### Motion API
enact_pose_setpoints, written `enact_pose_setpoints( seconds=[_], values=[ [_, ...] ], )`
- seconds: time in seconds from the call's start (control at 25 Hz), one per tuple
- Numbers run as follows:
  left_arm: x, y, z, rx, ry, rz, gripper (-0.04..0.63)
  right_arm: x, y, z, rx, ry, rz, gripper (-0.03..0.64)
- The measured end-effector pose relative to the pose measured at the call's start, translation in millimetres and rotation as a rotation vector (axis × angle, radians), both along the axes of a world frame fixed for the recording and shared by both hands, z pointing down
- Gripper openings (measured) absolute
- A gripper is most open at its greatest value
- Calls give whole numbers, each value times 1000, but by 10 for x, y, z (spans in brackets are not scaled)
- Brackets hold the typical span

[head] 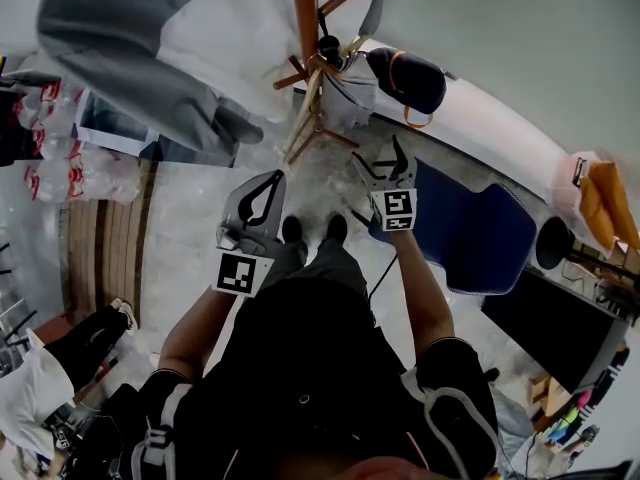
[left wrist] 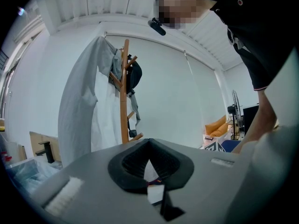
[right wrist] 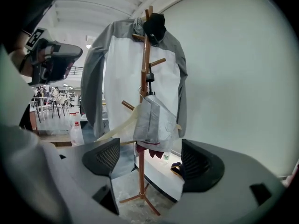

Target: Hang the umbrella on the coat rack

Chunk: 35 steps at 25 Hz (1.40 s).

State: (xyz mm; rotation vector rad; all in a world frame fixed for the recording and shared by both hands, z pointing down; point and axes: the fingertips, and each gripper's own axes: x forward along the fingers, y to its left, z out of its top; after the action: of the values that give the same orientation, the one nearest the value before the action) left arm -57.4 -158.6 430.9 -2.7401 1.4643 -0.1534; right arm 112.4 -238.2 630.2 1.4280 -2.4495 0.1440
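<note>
On the wooden coat rack [right wrist: 141, 172], beside a grey-and-white jacket [right wrist: 117, 78], the grey umbrella [right wrist: 152, 120] is hanging; right tongs [right wrist: 149, 157] are gaping wide and empty, left tongs [left wrist: 149, 146] are pressing together.

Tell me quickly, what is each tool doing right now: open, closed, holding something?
Left tool: closed, nothing seen held in it.
Right tool: open and empty; the coat rack stands well beyond it.
</note>
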Motion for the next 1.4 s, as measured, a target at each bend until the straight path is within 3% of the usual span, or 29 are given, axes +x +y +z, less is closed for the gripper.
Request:
enact_pose_setpoints(
  seconds=[0.32,0.72,0.96,1.4],
  values=[
    [23,62,-33,15,1,17,0,-29,277,-479,61,-11,-45,220],
    [42,54,-33,34,14,9,0,45,462,-962,92,-32,1,39],
    [7,62,6,26,9,-9,0,90,611,-1160,78,-40,35,3],
    [-154,87,74,13,13,-68,0,187,892,-1591,165,-16,112,2]
  ],
)
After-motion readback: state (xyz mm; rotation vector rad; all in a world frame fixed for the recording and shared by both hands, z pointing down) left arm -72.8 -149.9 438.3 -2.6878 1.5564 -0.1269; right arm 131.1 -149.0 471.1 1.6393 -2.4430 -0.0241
